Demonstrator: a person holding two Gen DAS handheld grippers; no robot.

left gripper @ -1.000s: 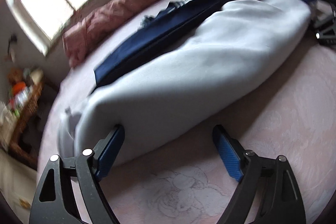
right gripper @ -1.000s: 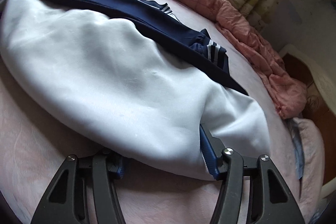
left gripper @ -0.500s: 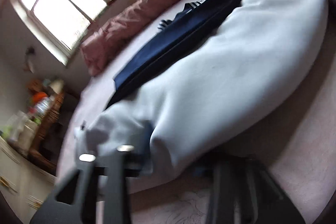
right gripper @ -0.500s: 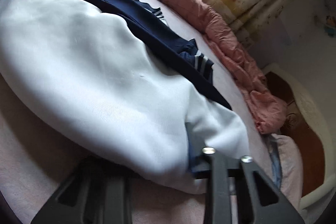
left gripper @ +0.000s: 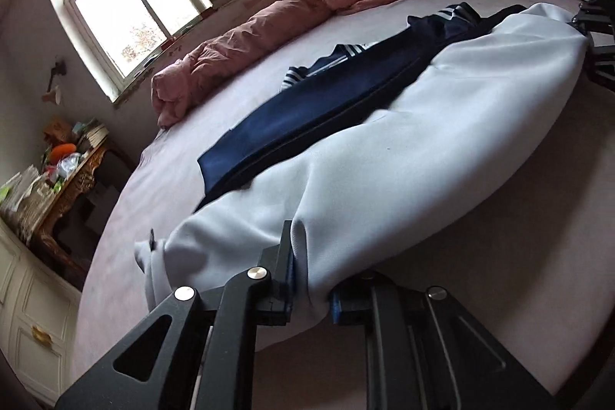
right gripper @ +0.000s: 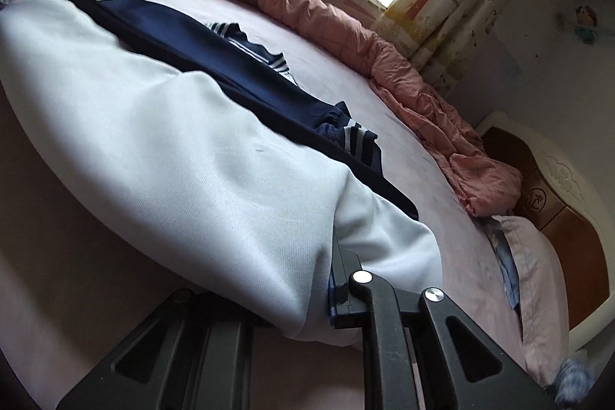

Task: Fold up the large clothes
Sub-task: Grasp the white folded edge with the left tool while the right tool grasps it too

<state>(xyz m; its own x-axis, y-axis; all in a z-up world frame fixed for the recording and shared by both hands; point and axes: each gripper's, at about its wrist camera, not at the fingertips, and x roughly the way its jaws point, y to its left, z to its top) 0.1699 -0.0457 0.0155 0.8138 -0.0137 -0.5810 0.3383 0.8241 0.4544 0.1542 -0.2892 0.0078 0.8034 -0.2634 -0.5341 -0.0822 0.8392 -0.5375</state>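
Note:
A large white and navy garment (left gripper: 423,148) lies along the bed, white panel toward me, navy panel with striped cuffs (left gripper: 346,50) behind. My left gripper (left gripper: 311,291) is shut on the white near edge at one end and holds it lifted. My right gripper (right gripper: 307,298) is shut on the white edge (right gripper: 215,179) at the other end, also lifted. The right gripper shows at the far right of the left wrist view (left gripper: 597,37).
A pink sheet covers the bed (left gripper: 215,125). A rumpled pink quilt (left gripper: 307,10) lies along the far side under the window. A pillow (right gripper: 534,256) lies at the headboard. A cluttered wooden table (left gripper: 65,175) stands beside the bed.
Both grippers closed on the garment's white near edge and lifted it off the sheet; the views tilted up toward the window.

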